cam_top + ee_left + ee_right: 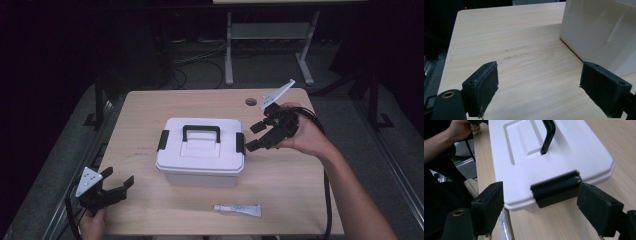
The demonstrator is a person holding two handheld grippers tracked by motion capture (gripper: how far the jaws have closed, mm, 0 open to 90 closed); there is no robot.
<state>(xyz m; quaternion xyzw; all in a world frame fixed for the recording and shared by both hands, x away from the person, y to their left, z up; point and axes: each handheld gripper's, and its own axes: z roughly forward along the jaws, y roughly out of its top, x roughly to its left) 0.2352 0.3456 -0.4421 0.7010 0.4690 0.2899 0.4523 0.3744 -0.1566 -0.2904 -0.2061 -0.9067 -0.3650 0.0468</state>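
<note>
From overhead I looked forward and down on the table [280, 170]; both my gripper cameras sat low and close, sharing the white box [201, 150].

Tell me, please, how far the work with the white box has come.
Little looks done: the white box is shut, both black latches down, and the tube lies untouched in front of it. In hand: the right tongs, open, face the right latch without gripping it. The left tongs wait open. Left: unlatching and opening the lid.
</note>
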